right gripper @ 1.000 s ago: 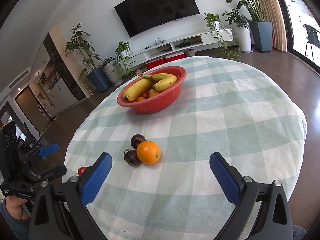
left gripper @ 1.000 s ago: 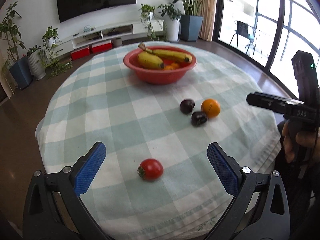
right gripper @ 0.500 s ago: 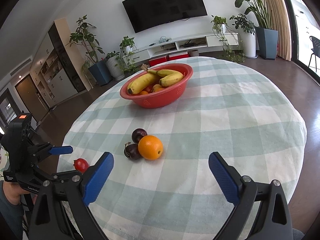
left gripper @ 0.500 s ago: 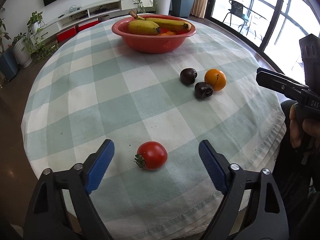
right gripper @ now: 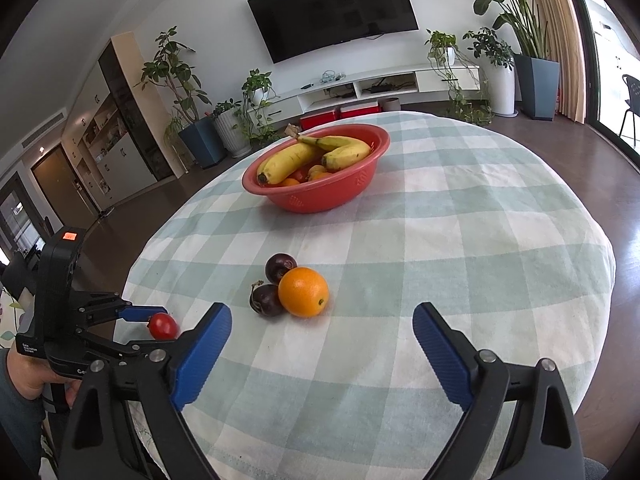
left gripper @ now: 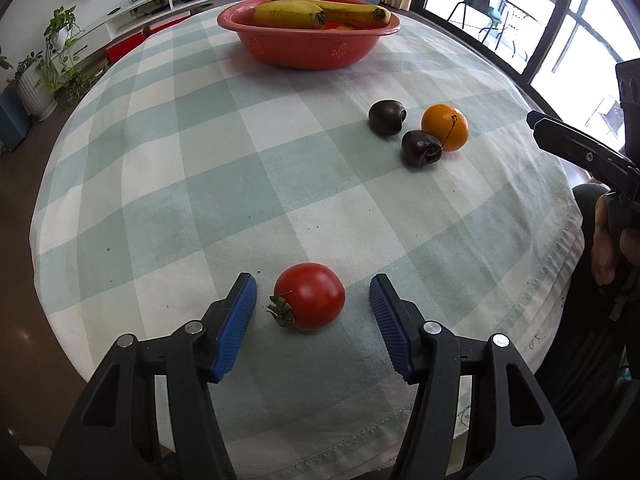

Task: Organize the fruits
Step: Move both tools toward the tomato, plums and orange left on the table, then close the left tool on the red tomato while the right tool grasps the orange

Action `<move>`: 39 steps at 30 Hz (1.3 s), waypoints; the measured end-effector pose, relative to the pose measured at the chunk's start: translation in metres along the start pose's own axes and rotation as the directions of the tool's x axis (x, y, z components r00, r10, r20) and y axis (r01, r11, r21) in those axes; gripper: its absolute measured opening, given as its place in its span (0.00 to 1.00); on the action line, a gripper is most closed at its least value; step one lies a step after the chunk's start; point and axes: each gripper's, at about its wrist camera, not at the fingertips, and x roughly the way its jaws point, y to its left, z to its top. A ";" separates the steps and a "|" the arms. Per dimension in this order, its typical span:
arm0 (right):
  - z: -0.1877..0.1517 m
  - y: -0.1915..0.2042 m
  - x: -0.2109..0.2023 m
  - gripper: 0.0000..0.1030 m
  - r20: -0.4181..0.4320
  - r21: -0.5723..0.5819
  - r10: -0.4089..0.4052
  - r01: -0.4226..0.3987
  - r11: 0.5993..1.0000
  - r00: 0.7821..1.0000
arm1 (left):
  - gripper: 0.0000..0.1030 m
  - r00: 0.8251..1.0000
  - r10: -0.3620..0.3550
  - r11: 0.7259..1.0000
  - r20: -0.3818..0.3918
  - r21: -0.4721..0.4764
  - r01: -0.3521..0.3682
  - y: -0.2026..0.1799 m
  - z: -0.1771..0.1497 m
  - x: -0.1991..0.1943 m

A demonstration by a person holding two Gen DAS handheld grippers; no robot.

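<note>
Home living room: wall-mounted TV (right gripper: 334,8), low white media console (right gripper: 384,88), potted plants (right gripper: 496,64), checked-cloth counter (right gripper: 480,240).

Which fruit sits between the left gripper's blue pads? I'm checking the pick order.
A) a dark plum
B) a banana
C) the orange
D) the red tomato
D: the red tomato lies on the cloth between the pads of the left gripper, with gaps on both sides.

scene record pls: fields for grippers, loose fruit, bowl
left gripper: open, jaws just been closing, either side of tomato, pads not touching
right gripper: open, nothing between jaws
loose fruit: tomato; orange; two dark plums beside orange
bowl: red, holds bananas and small orange fruit
surface: checked tablecloth
</note>
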 end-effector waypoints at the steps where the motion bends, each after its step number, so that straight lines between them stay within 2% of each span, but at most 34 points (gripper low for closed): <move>1: 0.000 -0.001 0.000 0.91 0.001 0.001 -0.001 0.001 1.000 1.000 | 0.53 1.000 0.005 1.000 0.000 -0.001 -0.005 -0.001 -0.001 0.000; 8: 0.000 -0.001 0.000 0.91 -0.002 -0.001 -0.002 0.002 1.000 1.000 | 0.34 1.000 0.020 1.000 0.009 0.021 -0.020 -0.005 -0.002 -0.002; 15: 0.003 0.002 0.006 0.90 -0.033 -0.007 -0.021 0.021 1.000 0.999 | 0.34 0.999 0.038 0.998 0.017 0.048 -0.038 -0.011 -0.005 -0.004; 22: 0.018 0.017 0.023 0.75 -0.107 -0.080 -0.041 0.033 0.996 0.993 | 0.31 0.999 0.013 1.000 0.041 0.028 -0.014 -0.008 -0.005 -0.009; 24: 0.023 0.024 0.031 0.74 -0.131 -0.118 -0.060 0.045 0.992 0.990 | 0.31 0.999 0.007 1.000 0.046 0.020 -0.008 -0.007 -0.005 -0.009; 26: 0.028 0.027 0.040 0.67 -0.159 -0.130 -0.070 0.050 0.990 0.985 | 0.31 0.999 0.002 1.000 0.048 0.015 -0.003 -0.006 -0.006 -0.010; 33: 0.032 0.022 0.066 0.64 -0.249 -0.133 -0.092 0.061 0.989 0.964 | 0.31 0.998 -0.014 1.000 0.059 0.010 0.013 -0.004 -0.008 -0.012; 39: 0.027 0.021 0.078 0.54 -0.288 -0.140 -0.093 0.054 0.989 0.953 | 0.31 0.998 -0.021 1.000 0.054 0.015 0.020 -0.005 -0.008 -0.009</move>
